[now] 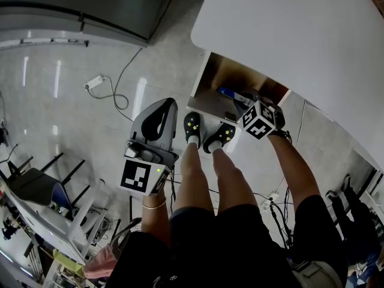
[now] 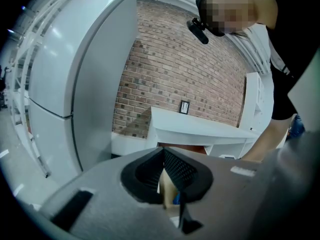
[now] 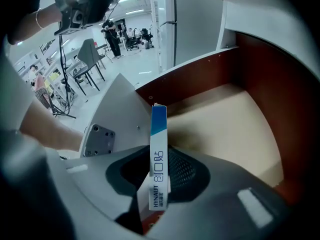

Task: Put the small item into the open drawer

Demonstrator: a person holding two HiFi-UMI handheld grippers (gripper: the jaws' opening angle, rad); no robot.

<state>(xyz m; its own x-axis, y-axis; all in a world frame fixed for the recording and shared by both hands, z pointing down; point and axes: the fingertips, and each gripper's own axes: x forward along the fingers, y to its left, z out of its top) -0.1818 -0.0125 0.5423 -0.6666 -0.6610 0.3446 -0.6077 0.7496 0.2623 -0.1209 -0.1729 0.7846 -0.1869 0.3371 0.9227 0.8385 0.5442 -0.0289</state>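
Currently the right gripper [image 3: 161, 153] is clamped on a slim blue-and-white cardboard box [image 3: 158, 134]. Its 2 black ribbed pads [image 3: 182, 171] press the flat faces of the box, which stands on edge and sticks out past the jaw tips. White lettering runs down the narrow side that faces the right gripper view. The box hangs over the open drawer with red-brown wooden walls and a pale beige floor [image 3: 260, 89], close to the corner at the left of that view. Whether it touches the drawer floor cannot be told.

From the head view the drawer [image 1: 219, 77] is pulled out from under a white rounded tabletop [image 1: 300, 35]. The right gripper's marker cube [image 1: 259, 120] sits at the drawer's front edge, with the forearm reaching down to it.

The left gripper [image 2: 162, 150] has its jaws closed tip to tip with nothing between them. It is held well apart from the drawer, over the glossy grey floor [image 1: 72, 101] beside the person's left leg. The person's 2 black shoes with yellow spots [image 1: 192, 128] stand just in front of the drawer. A red brick wall [image 2: 175, 69] shows in the left gripper view.
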